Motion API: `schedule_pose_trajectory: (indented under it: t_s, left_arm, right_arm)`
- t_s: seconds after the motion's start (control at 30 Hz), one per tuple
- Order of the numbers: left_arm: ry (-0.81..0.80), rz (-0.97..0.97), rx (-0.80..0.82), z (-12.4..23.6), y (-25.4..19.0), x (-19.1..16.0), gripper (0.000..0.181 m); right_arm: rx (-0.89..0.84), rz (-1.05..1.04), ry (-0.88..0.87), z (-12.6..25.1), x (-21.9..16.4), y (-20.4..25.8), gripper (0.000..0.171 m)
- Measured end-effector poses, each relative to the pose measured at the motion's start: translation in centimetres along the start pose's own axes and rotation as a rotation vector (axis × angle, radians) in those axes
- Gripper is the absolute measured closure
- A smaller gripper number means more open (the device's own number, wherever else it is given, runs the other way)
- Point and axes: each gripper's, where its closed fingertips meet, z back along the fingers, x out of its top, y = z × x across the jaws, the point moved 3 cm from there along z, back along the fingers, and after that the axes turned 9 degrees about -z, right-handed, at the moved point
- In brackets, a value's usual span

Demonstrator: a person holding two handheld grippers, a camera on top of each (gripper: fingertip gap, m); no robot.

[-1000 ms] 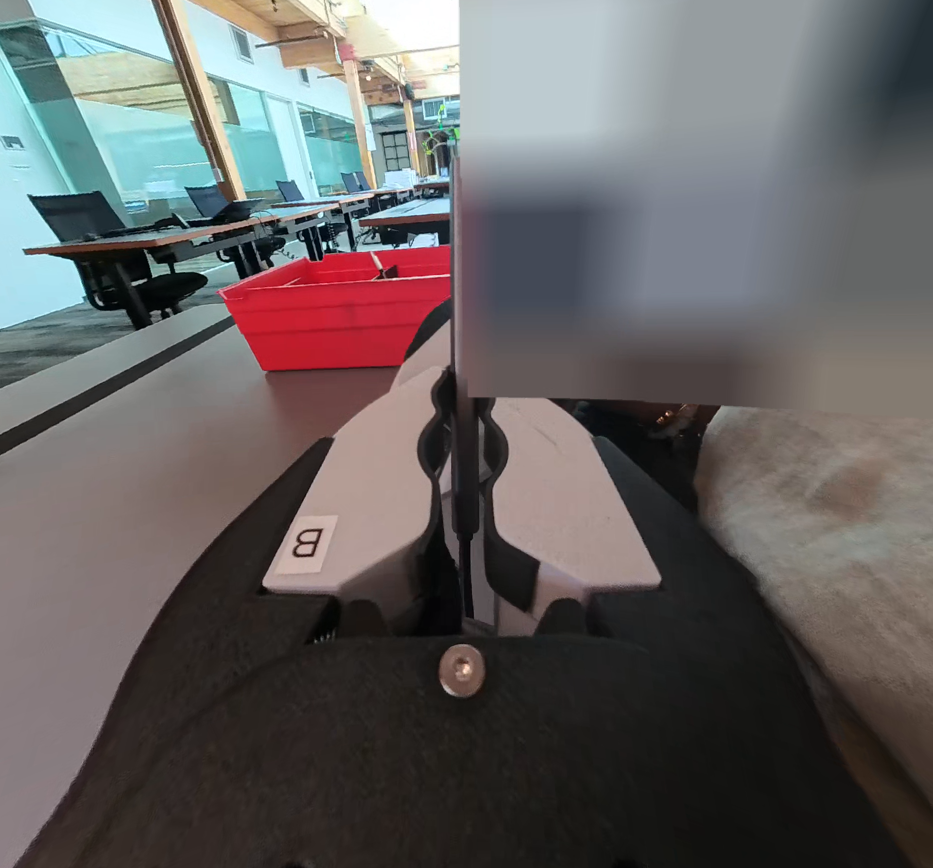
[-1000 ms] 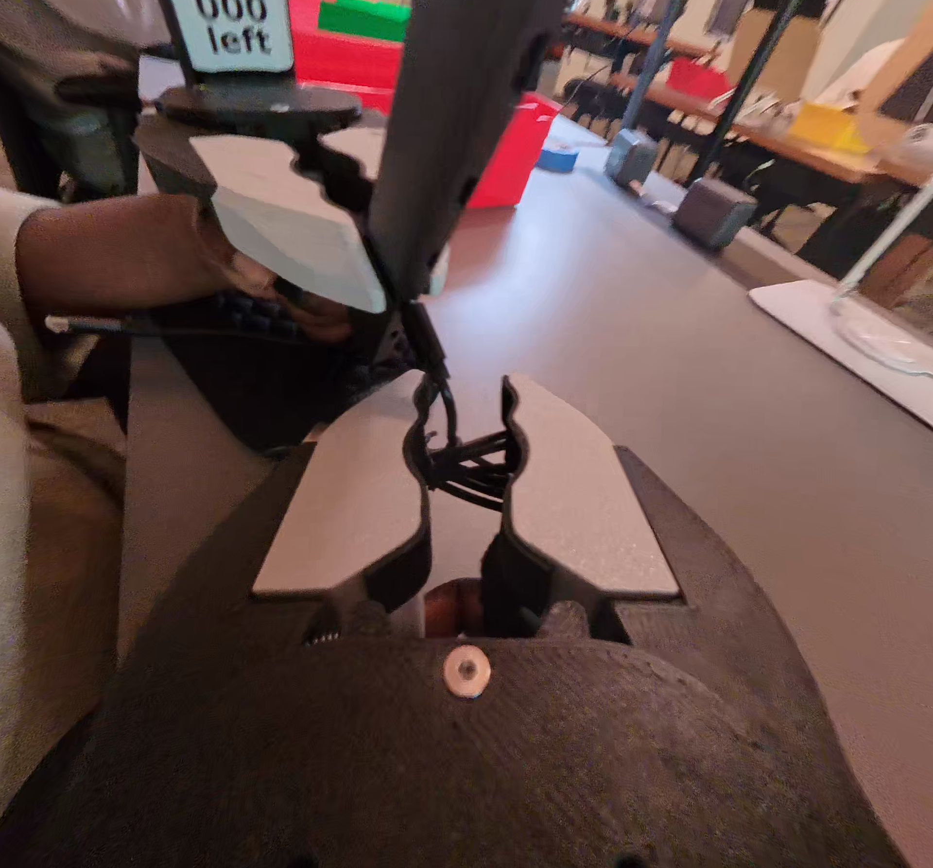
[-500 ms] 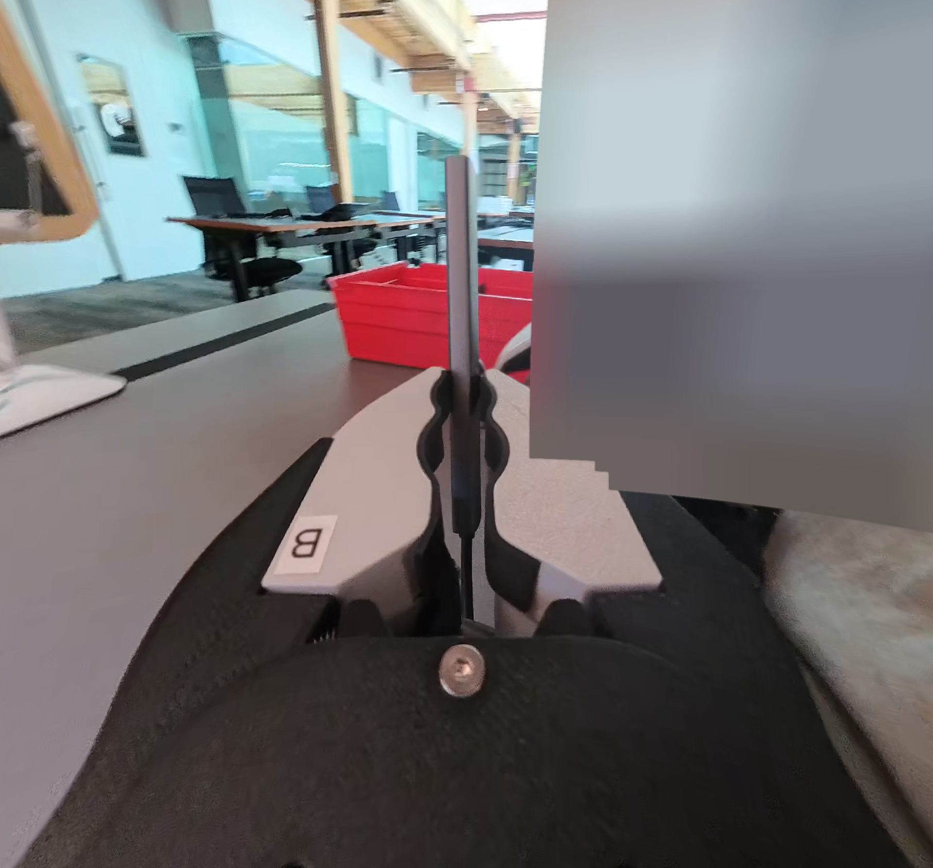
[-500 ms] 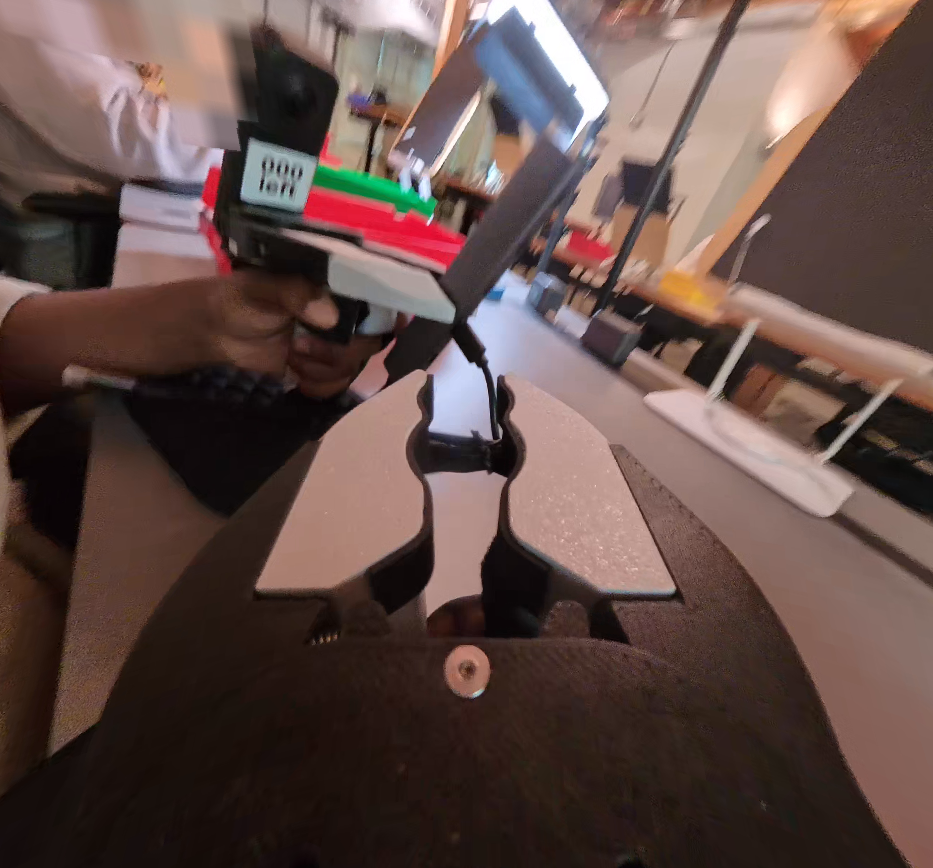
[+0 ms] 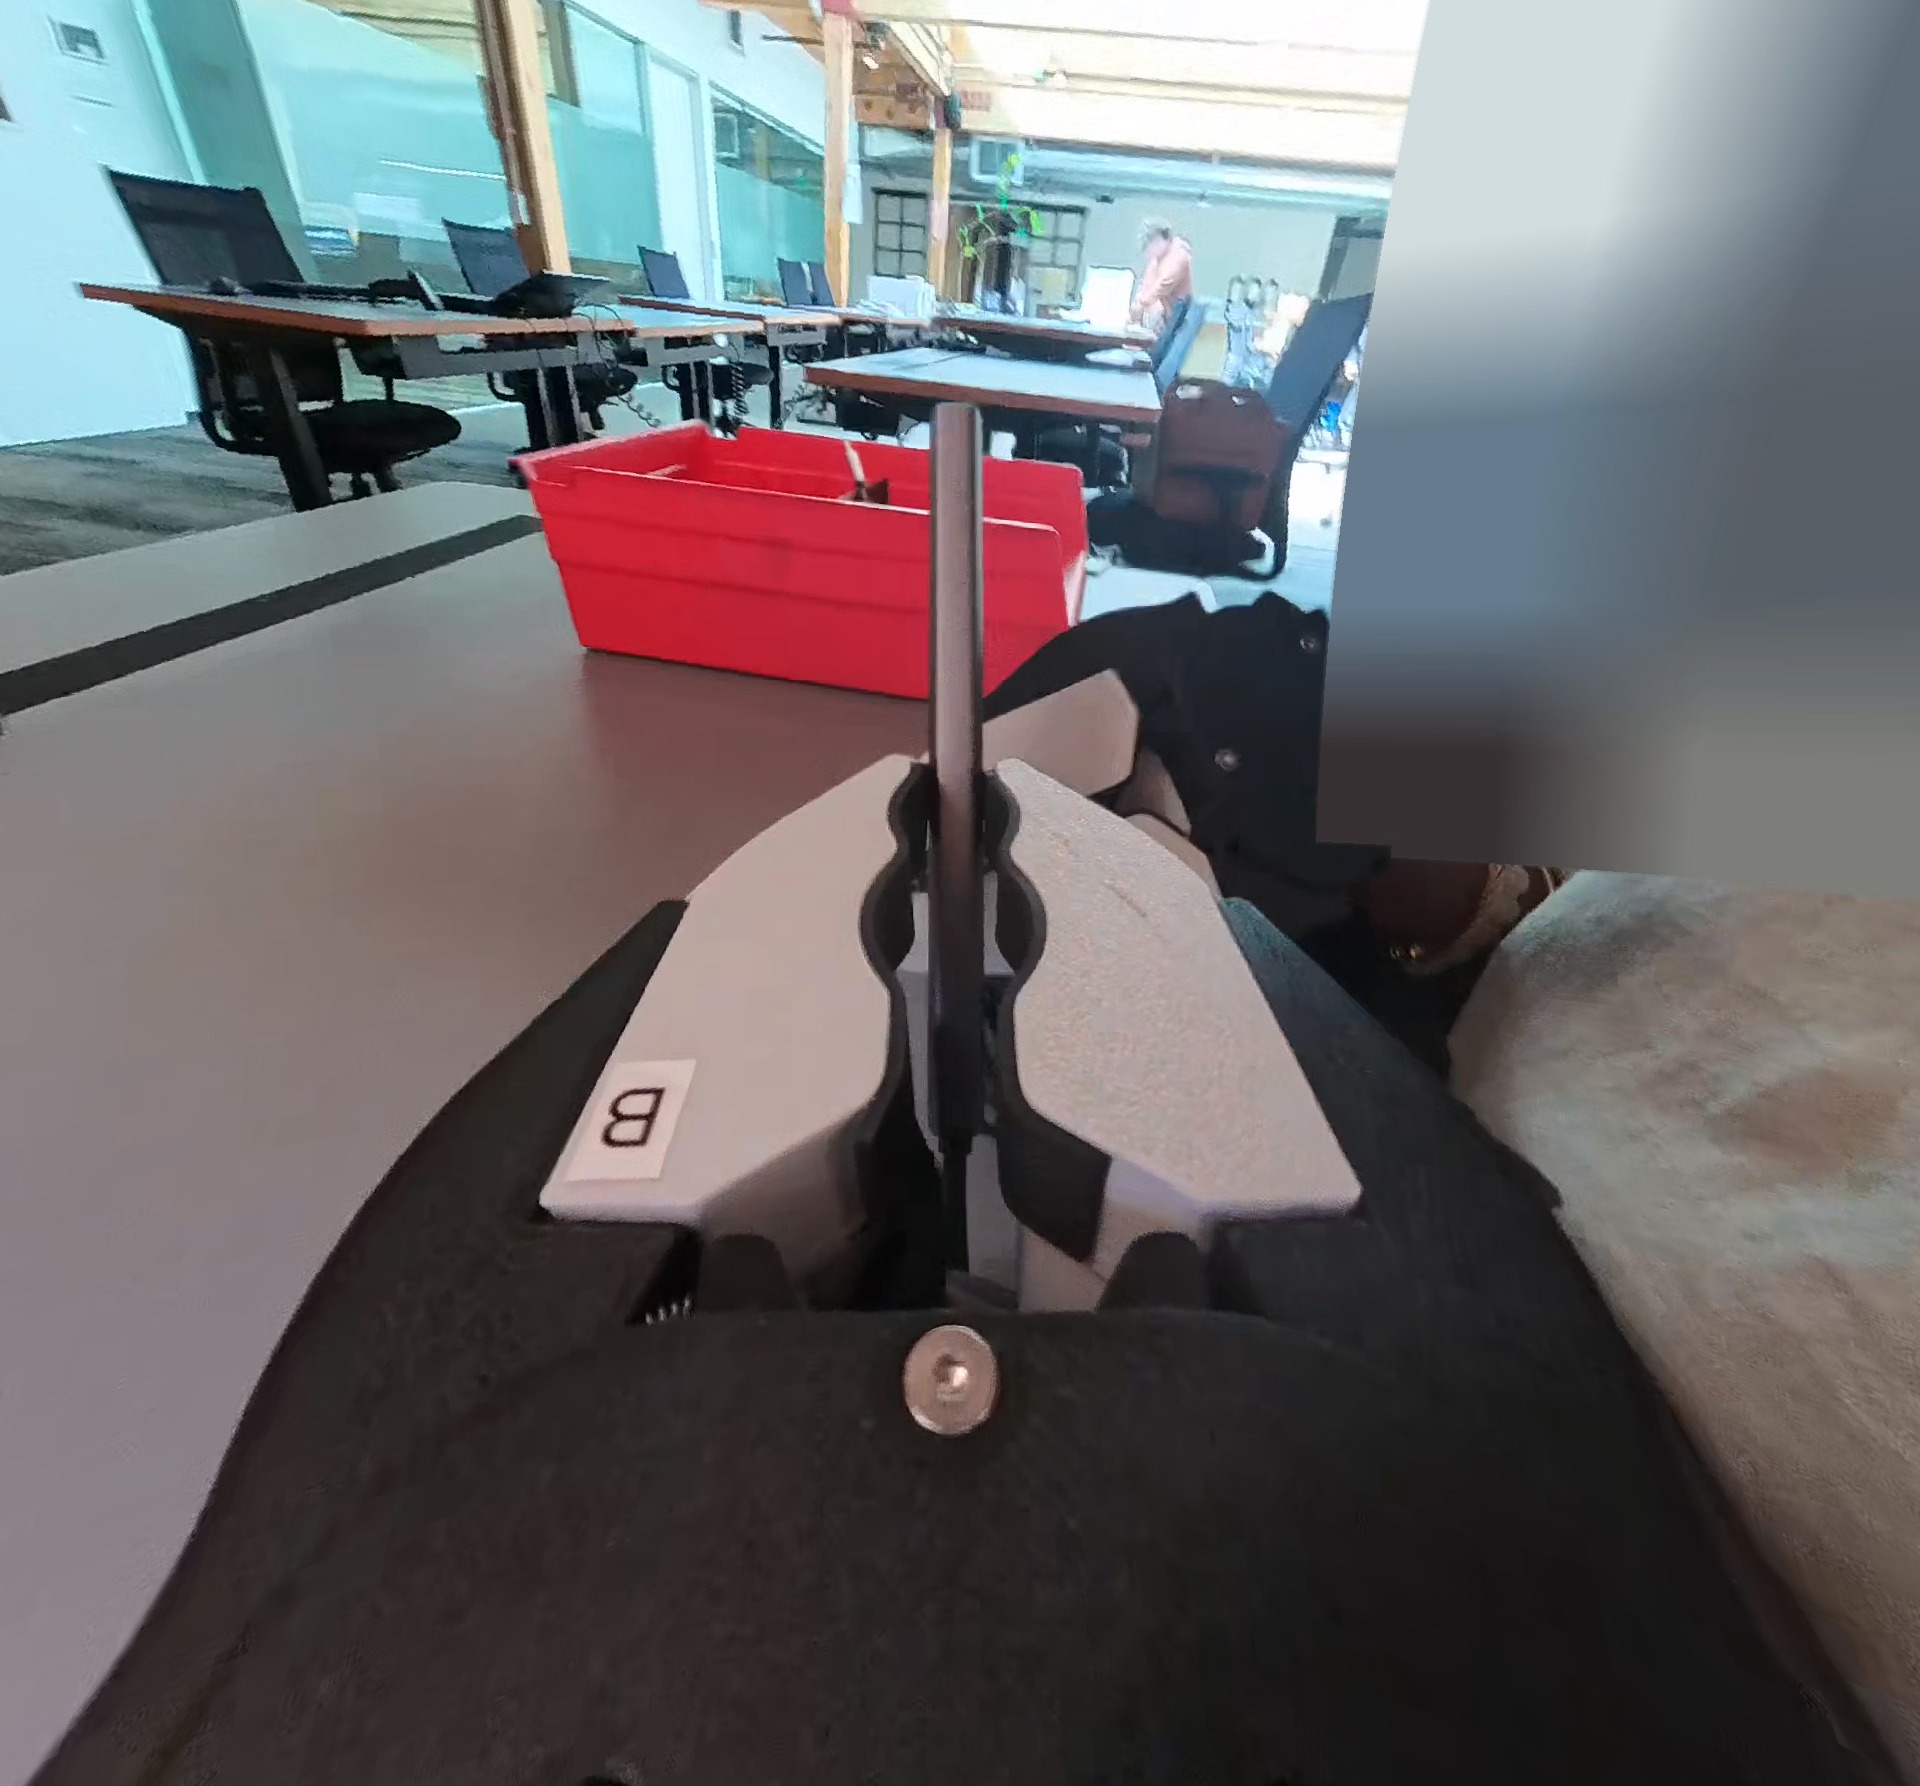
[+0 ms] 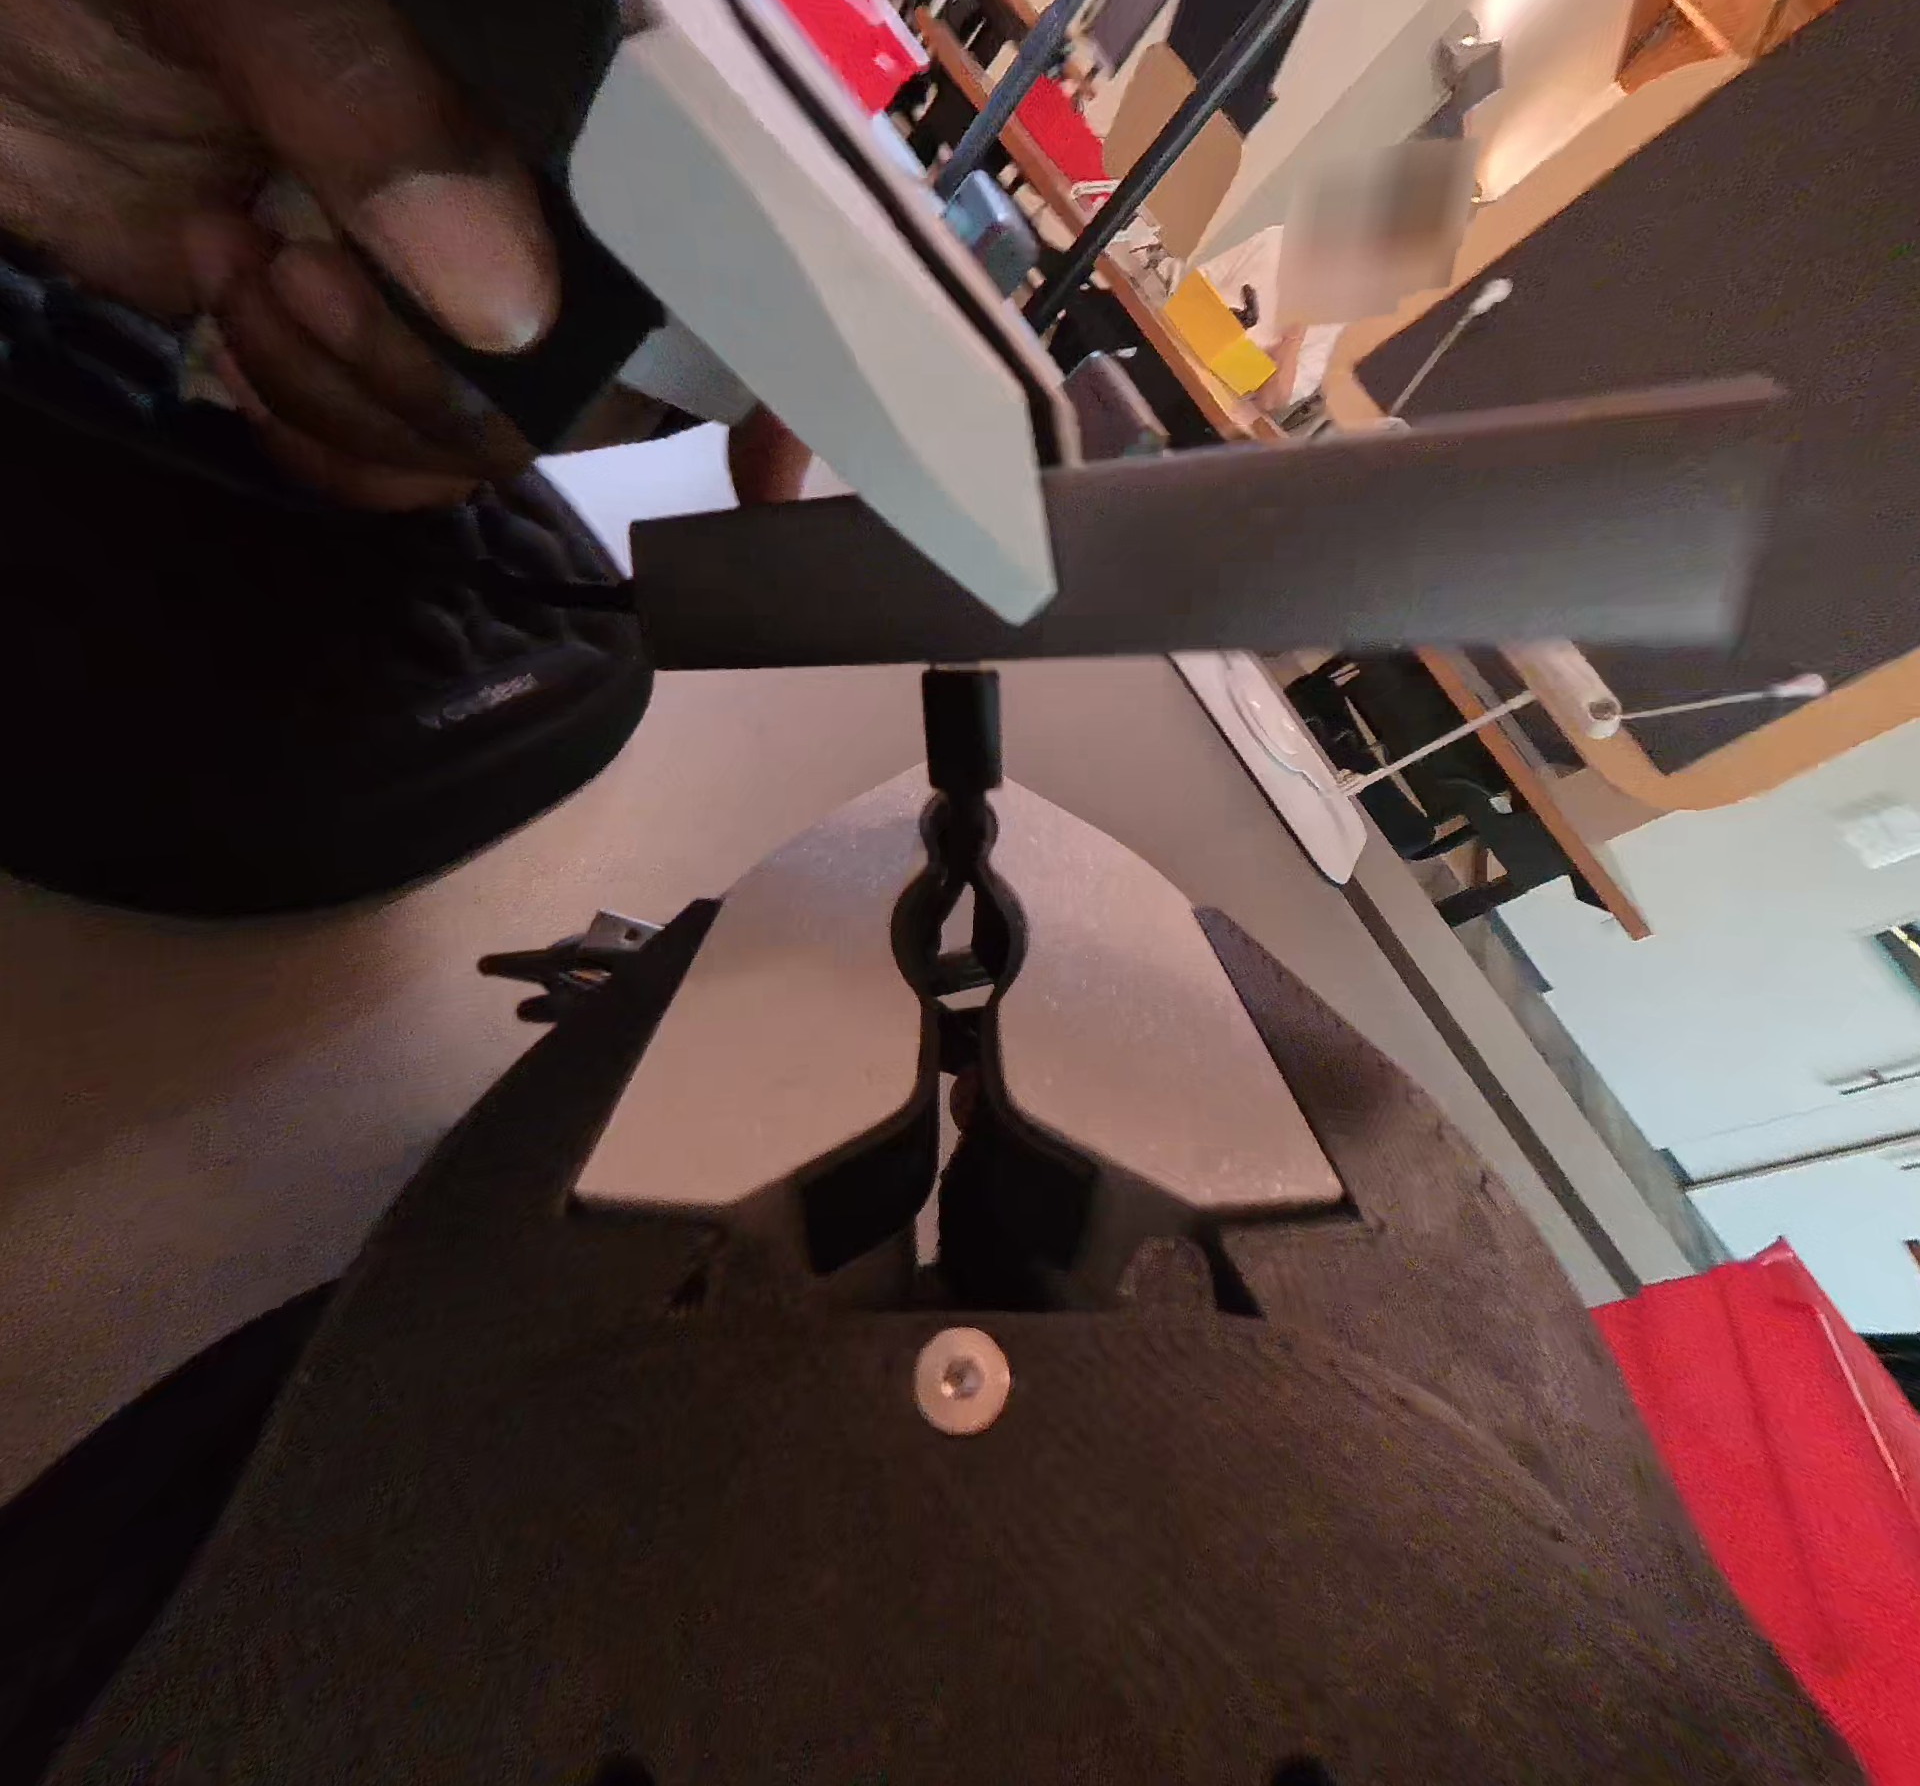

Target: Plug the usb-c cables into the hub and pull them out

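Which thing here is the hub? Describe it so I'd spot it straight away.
Find the red bin on the grey table. In front of it, the left gripper pinches the hub: a thin, dark grey slab held edge-on, with a black plug seated in its long side.

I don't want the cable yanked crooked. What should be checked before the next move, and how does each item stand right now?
1. Left gripper shut on the hub: ok, the slab is clamped edge-on between its fingers.
2. Right gripper shut on the cable: ok, just below the plug.
3. Plug meets the hub's edge: ok; seated depth: cannot tell.
4. Plug square to the hub: ok, it stands at right angles to the edge.
5. Other cables at the hub: cannot tell; a loose clip-like end lies on the table.
6. Hub clear of the table: ok.
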Motion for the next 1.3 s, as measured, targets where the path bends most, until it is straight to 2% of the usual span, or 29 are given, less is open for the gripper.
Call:
schedule_pose_trajectory:
  t_s: [0.13, 0.27, 0.37, 0.5, 0.67, 0.7, 0.77, 0.87, 0.97, 1.0, 1.07, 1.17, 1.3]
  left_arm:
    - [-0.072, 0.137, 0.044, 0.9, 1.4, 0.5, 0.171]
    - [-0.117, 0.267, 0.009, 1.1, 1.6, 0.6, 0.17]
    - [-0.106, 0.307, 0.091, 1.4, 2.8, 0.2, 0.171]
    - [-0.148, 0.357, 0.097, 2.1, 3.4, 0.4, 0.171]
    - [-0.092, 0.347, 0.053, 1.6, 2.8, -0.1, 0.171]
    - [-0.081, 0.338, 0.044, 1.5, 2.6, -0.2, 0.171]
    - [-0.069, 0.33, 0.042, 1.3, 2.5, -0.3, 0.171]
    - [-0.064, 0.325, 0.041, 1.3, 2.5, -0.3, 0.171]
    - [-0.032, 0.291, 0.056, 1.0, 2.3, -0.5, 0.145]
    - [-0.012, 0.285, 0.061, 0.8, 2.3, -0.7, 0.142]
    - [0.028, 0.261, 0.043, 0.4, 1.9, -0.9, 0.143]
    - [0.058, 0.21, 0.007, 0.1, 1.1, -1.1, 0.171]
    - [0.049, 0.186, 0.033, 0.3, 1.2, -0.9, 0.172]
  right_arm:
    - [-0.036, -0.134, -0.076, 0.6, 0.6, -1.6, 0.171]
    - [-0.024, -0.13, -0.154, 1.4, 1.2, -1.4, 0.171]
    - [-0.029, -0.137, -0.19, 1.8, 1.5, -1.6, 0.163]
    - [0.0, -0.191, -0.248, 2.4, 2.3, -1.9, 0.148]
    - [-0.038, 0.077, -0.124, 0.9, 1.8, -0.9, 0.141]
    - [-0.046, 0.119, -0.105, 0.5, 1.8, -0.7, 0.142]
    - [-0.072, 0.178, -0.076, 0.1, 1.6, -0.3, 0.161]
    - [-0.09, 0.175, -0.067, 0.1, 1.5, -0.3, 0.162]
    - [-0.091, 0.084, -0.098, 0.5, 1.6, -1.0, 0.162]
    - [-0.102, 0.069, -0.118, 0.8, 1.8, -1.2, 0.162]
    - [-0.085, 0.054, -0.161, 1.2, 2.2, -1.1, 0.162]
    - [-0.075, 0.067, -0.161, 1.2, 2.1, -0.5, 0.162]
    - [-0.086, 0.085, -0.16, 1.0, 2.2, -0.5, 0.162]
